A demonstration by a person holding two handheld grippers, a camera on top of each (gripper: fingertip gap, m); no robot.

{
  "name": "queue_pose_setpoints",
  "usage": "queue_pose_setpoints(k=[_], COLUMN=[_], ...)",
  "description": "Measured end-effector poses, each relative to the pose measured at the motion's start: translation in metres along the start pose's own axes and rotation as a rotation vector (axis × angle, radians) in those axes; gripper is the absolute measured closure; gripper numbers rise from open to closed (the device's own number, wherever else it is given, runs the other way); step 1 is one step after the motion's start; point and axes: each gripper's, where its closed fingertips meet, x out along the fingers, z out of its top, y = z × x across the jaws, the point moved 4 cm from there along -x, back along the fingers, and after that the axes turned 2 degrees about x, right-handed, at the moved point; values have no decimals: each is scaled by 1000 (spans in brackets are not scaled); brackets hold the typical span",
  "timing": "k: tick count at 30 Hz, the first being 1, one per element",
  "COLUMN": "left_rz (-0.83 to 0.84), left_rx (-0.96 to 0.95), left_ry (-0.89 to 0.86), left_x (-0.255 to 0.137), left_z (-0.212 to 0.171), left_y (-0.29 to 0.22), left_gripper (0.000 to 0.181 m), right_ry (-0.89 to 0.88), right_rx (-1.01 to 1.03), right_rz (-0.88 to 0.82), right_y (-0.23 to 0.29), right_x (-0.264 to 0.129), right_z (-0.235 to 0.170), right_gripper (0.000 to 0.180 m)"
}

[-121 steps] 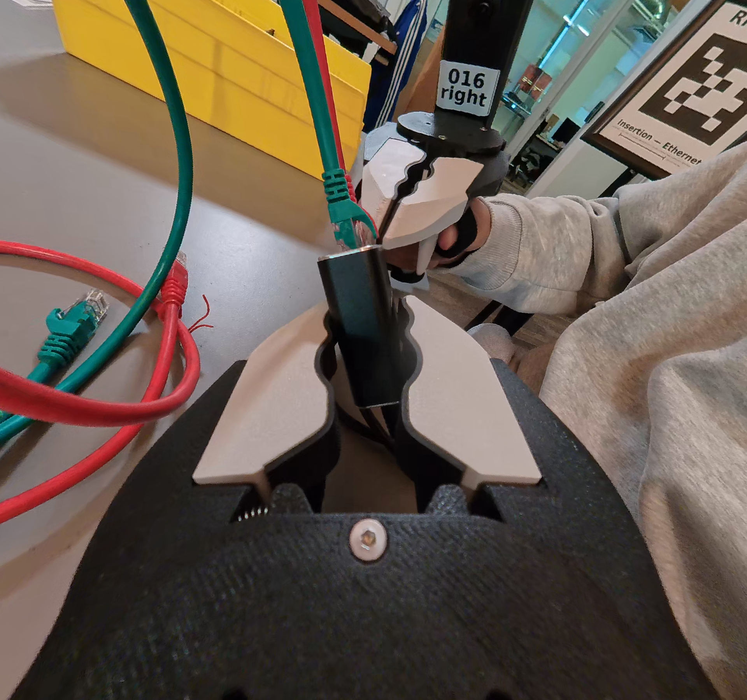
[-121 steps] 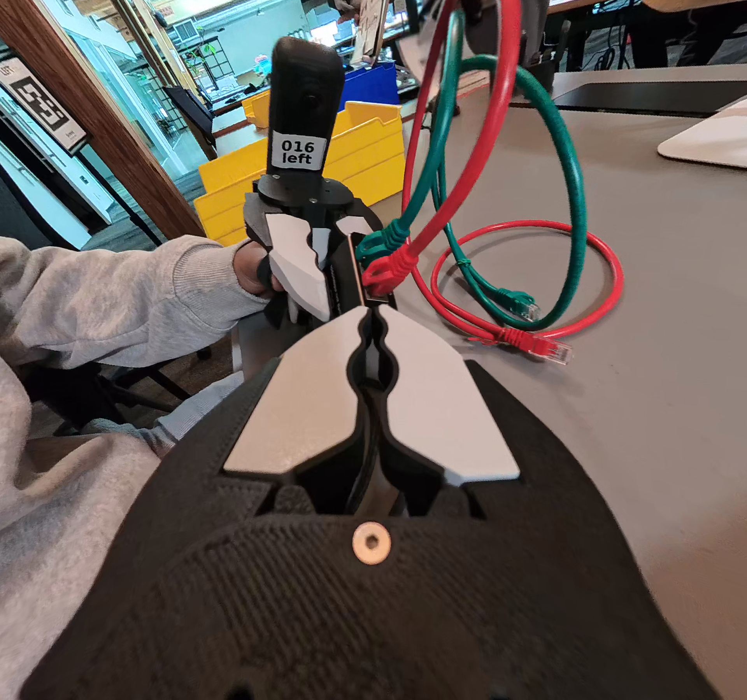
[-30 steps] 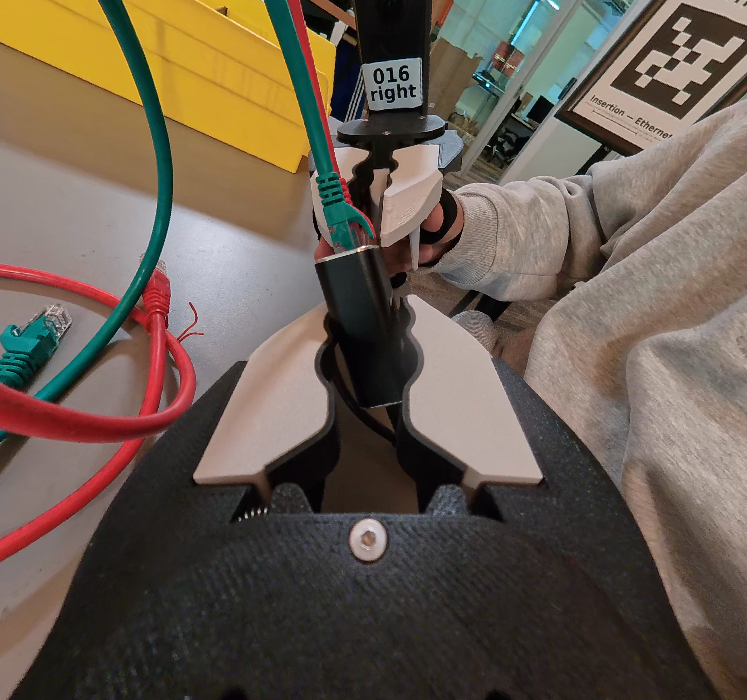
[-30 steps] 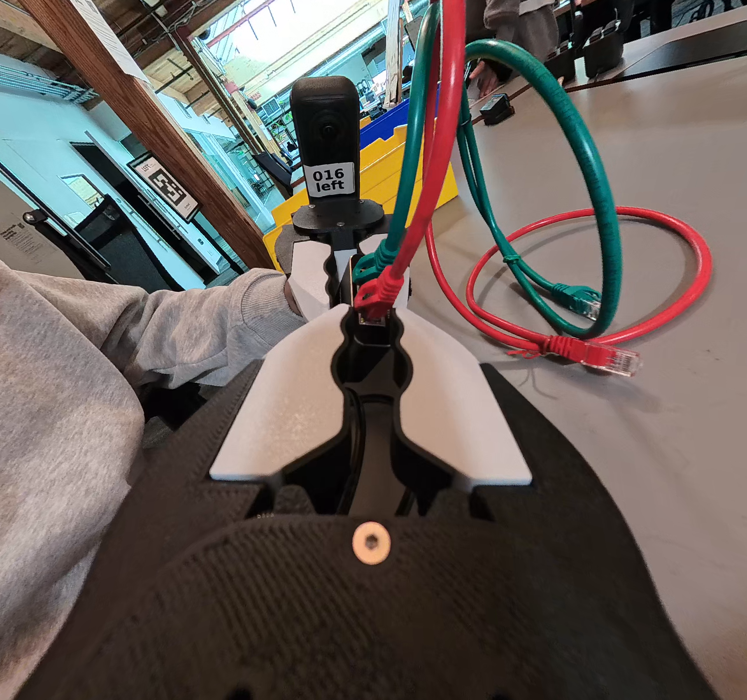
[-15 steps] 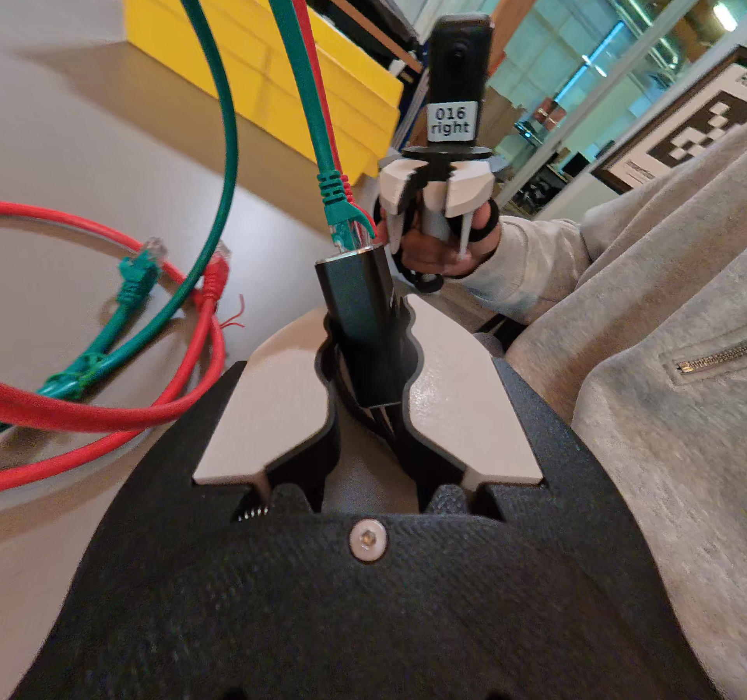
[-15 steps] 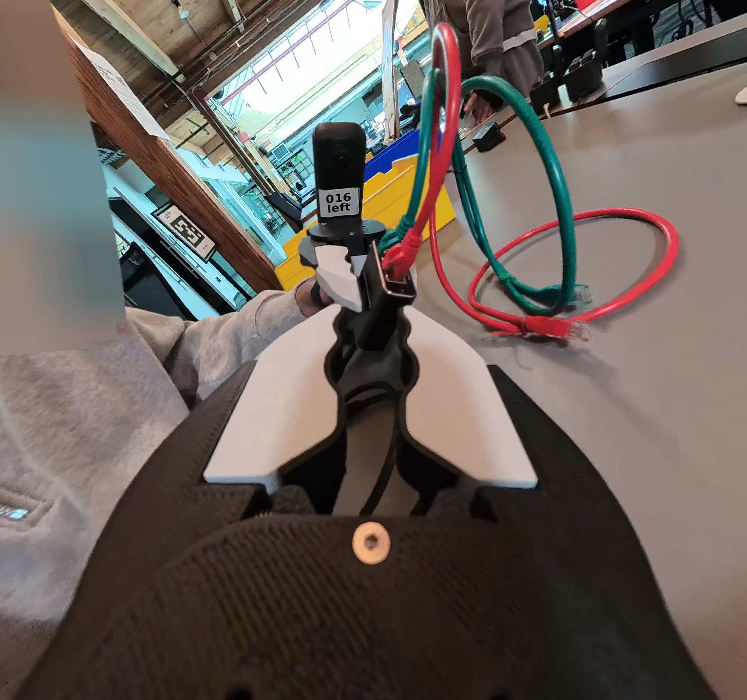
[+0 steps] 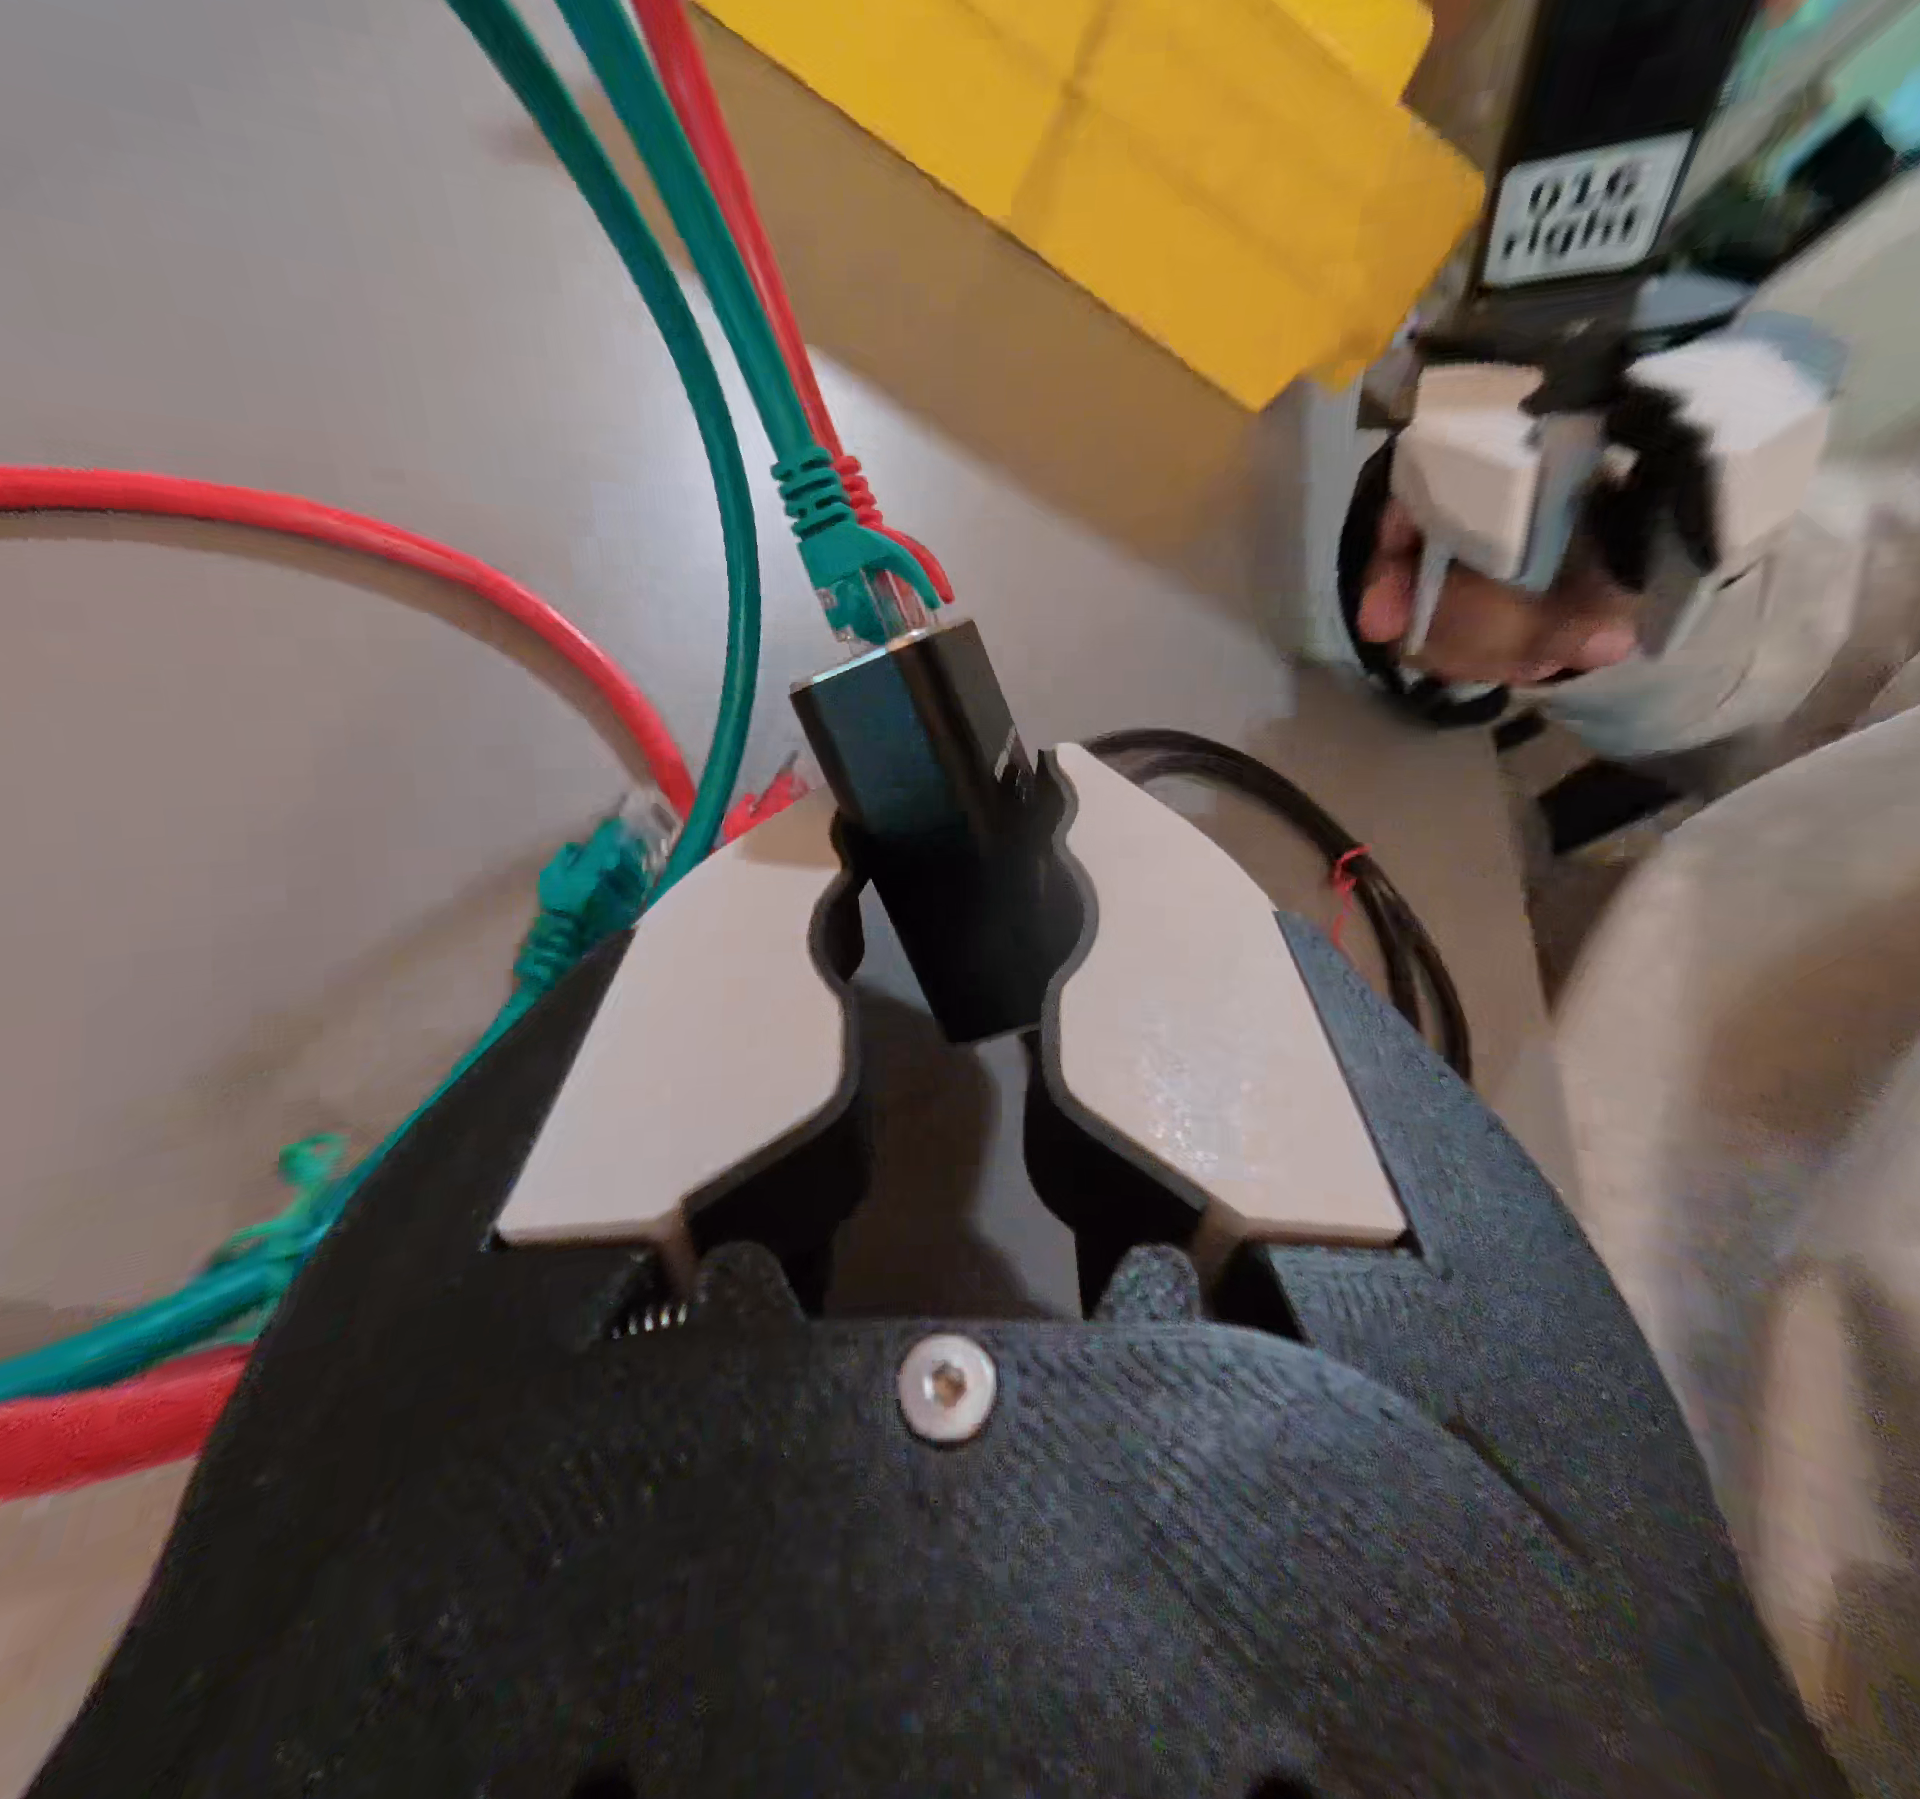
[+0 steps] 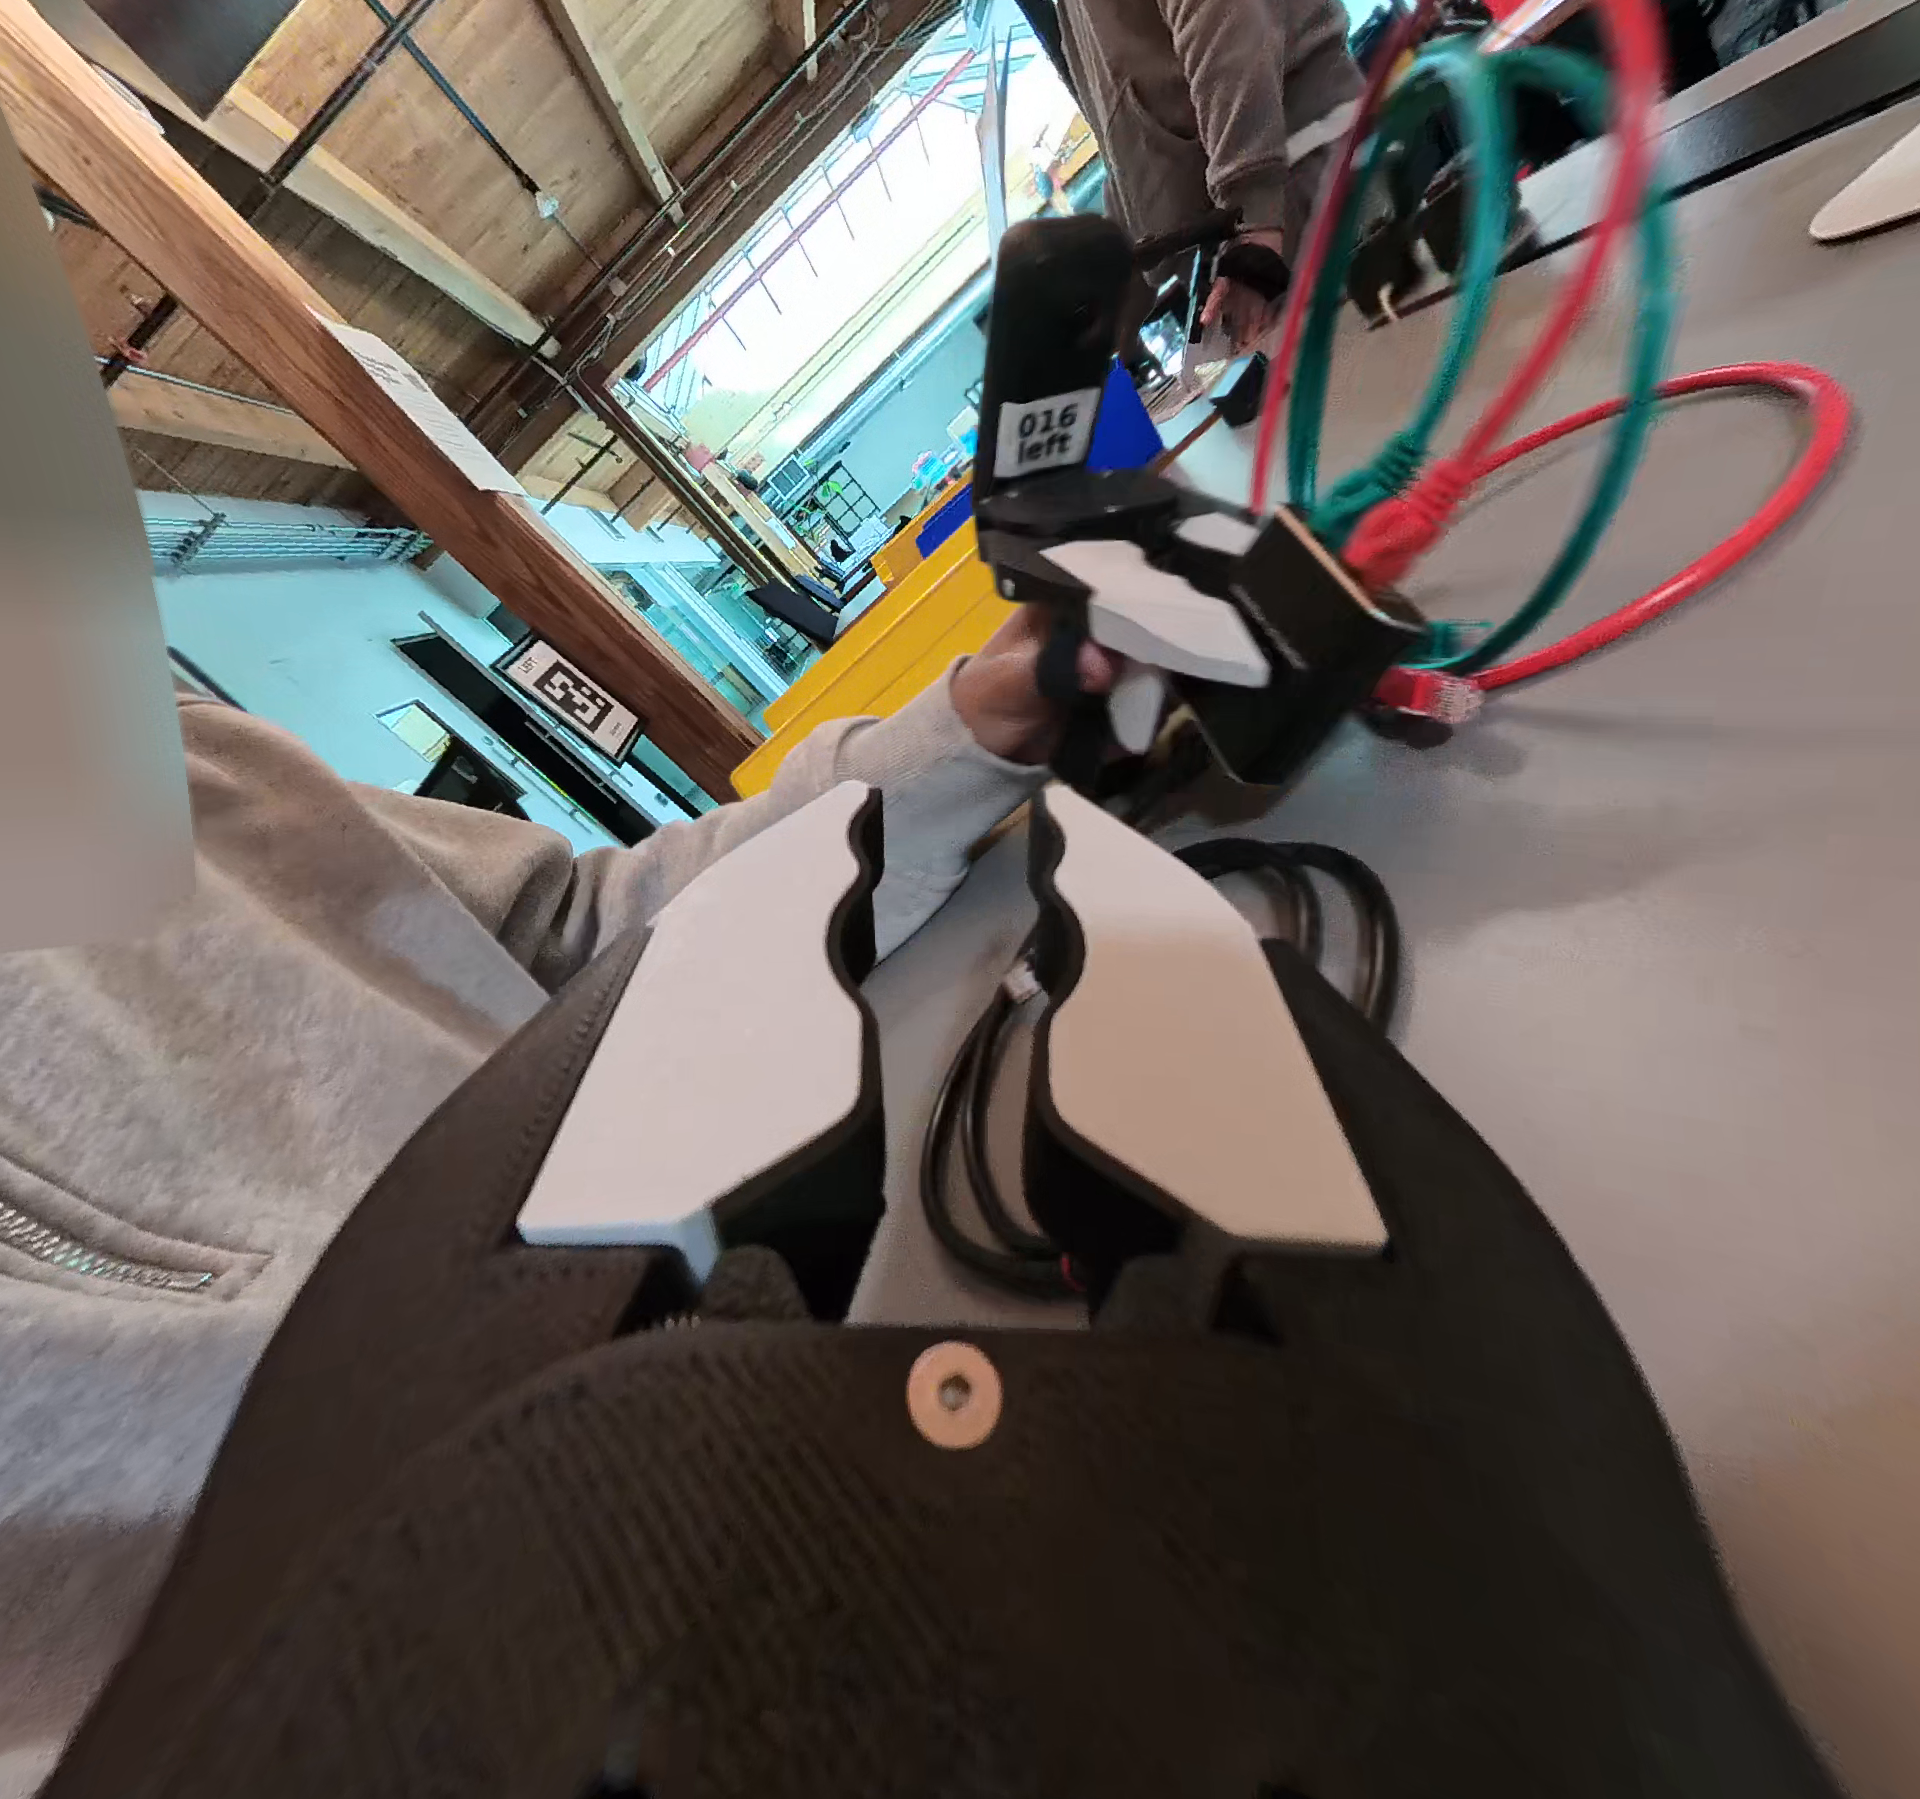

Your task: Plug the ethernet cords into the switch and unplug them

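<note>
I'm working in a workshop-style lab: exposed timber beams overhead, glass-walled rooms behind them, a coded marker sign below the beam, yellow parts bins beside it on grey worktables.

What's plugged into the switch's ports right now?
A green plug and a red plug sit in the switch, held by the left claw. The ports themselves are hidden.

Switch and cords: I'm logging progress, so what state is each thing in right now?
Switch: tilted, gripped by the left tongs.
Green cord: one end plugged into the switch, other end loose on the table.
Red cord: one end plugged in beside the green, other end loose.
Right tongs: open, empty.
</note>
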Motion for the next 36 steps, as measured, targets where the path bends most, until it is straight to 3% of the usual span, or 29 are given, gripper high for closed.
queue_pose_setpoints(k=[3, 7, 16, 19, 36], left_rz=[-38, -93, -301, -342, -409], left_rx=[88, 158, 88, 53, -1], left_ry=[22, 33, 74, 89, 159], left_x=[15, 20, 6, 7, 20], left_z=[5, 3, -23, -25, -29], left_y=[-11, -28, -63, -65, -70], left_gripper=[148, 149, 151, 151, 153], right_ry=[10, 102, 170, 259, 344], right_rx=[-40, -204, -408, -381, -92], right_rz=[9, -139, -341, -426, -190], right_y=[14, 10, -3, -17, -34], right_x=[1, 3, 3, 5, 20], right_z=[-3, -14, -13, -21, -18], right_gripper=[153, 156, 155, 150, 157])
